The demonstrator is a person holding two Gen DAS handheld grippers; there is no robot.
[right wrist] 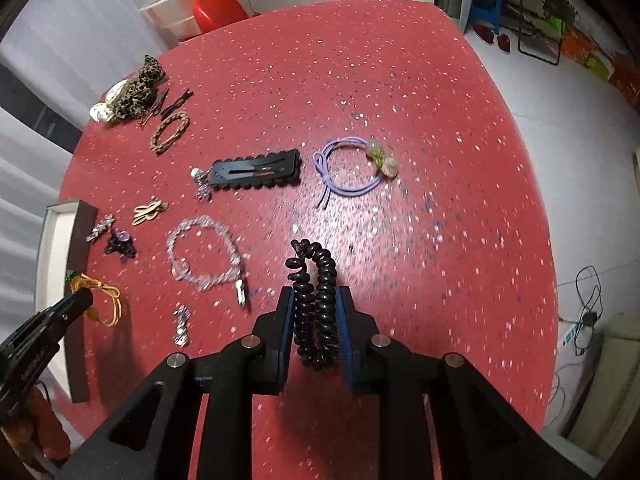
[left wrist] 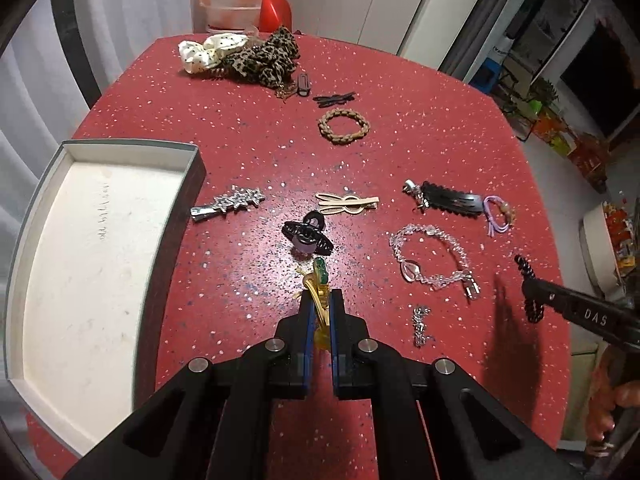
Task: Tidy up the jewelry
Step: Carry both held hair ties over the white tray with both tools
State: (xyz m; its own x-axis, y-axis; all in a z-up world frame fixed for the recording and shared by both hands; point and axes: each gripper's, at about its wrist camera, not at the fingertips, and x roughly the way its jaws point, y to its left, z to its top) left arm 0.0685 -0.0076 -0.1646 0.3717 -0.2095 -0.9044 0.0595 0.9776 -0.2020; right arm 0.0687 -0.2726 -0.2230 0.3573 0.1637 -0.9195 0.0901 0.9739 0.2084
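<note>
My left gripper point(left wrist: 321, 300) is shut on a yellow cord hair tie with a green charm point(left wrist: 318, 280), held above the red table; it also shows in the right wrist view point(right wrist: 102, 298). My right gripper point(right wrist: 316, 296) is shut on a black spiral hair tie point(right wrist: 316, 304), also seen at the right of the left wrist view point(left wrist: 530, 288). An open grey box with a white lining point(left wrist: 92, 264) lies at the left. On the table lie a crystal bracelet point(left wrist: 430, 258), a black claw clip point(left wrist: 308, 236), a silver star clip point(left wrist: 228, 204) and a purple hair tie point(right wrist: 352, 170).
A beige bunny clip point(left wrist: 346, 204), a black scalloped clip point(right wrist: 256, 174), a braided tan hair tie point(left wrist: 344, 126), a small silver charm point(left wrist: 420, 326) and fabric scrunchies point(left wrist: 244, 58) lie on the table point(right wrist: 440, 120). A plastic tub point(left wrist: 236, 0) stands beyond the far edge.
</note>
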